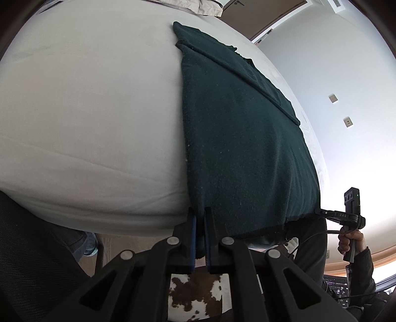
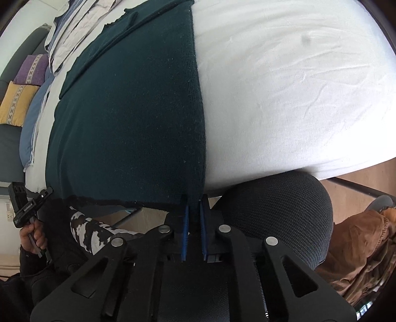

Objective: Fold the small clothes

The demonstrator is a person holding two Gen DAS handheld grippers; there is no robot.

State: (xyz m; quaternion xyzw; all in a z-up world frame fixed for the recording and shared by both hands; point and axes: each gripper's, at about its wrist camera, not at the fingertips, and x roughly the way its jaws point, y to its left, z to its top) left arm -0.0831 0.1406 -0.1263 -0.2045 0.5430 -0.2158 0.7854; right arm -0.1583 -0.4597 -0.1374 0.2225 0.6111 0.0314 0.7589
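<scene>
A dark green knit garment (image 1: 242,138) lies flat on a white padded surface (image 1: 94,111), its near hem hanging over the front edge. My left gripper (image 1: 200,213) is shut on the garment's near left corner. My right gripper (image 2: 194,201) is shut on the near right corner of the same garment (image 2: 128,119). The right gripper also shows in the left wrist view (image 1: 319,211), at the hem's right end. The left gripper shows in the right wrist view (image 2: 50,190), at the hem's left end. The garment's far end is folded over with a sleeve across it.
A pile of light clothes (image 2: 81,22) lies at the far end of the white surface (image 2: 284,94). A dark mesh chair back (image 2: 279,210) is below the front edge on the right, with a brown garment (image 2: 361,252) beyond it. Purple and yellow cushions (image 2: 22,86) sit on a sofa.
</scene>
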